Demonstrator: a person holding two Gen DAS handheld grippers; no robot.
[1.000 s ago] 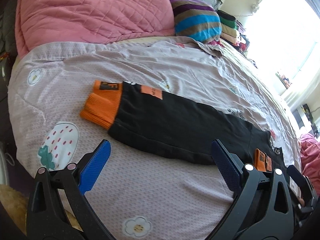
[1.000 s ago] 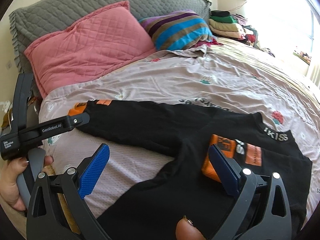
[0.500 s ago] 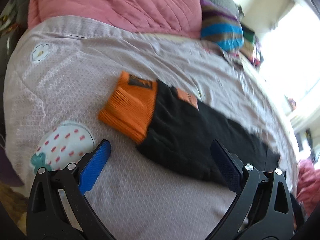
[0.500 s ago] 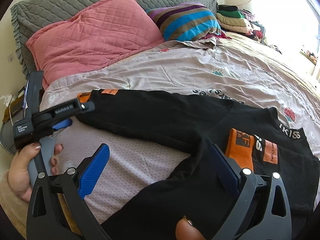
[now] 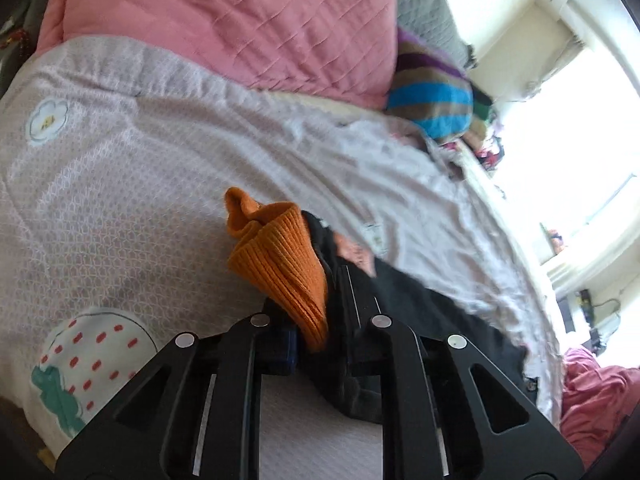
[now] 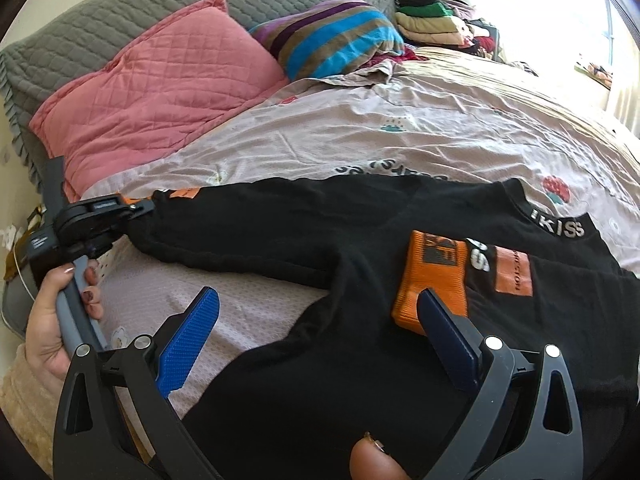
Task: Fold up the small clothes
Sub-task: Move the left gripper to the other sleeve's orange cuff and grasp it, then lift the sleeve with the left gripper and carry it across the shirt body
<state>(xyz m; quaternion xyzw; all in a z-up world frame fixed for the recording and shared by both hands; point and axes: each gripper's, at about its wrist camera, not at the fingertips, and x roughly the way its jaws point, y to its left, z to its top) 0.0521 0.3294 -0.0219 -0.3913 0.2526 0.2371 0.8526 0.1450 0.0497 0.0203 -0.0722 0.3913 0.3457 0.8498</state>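
Strong daylight pours in from the window (image 5: pixel 592 128), blown out to white glare on the right of both views. The left wrist view is smeared with motion blur; the right wrist view is sharp. Fisheye bending curves the bedspread (image 6: pixel 420 136), and dark corners vignette each picture.

Sunlit bed (image 6: pixel 440 120) with pink pillow (image 6: pixel 160 92), grey headboard (image 6: pixel 200 8), perhaps a window (image 5: pixel 580 128) beyond.

Black sweatshirt (image 6: pixel 360 240), orange ribbed cuff (image 5: pixel 280 268)
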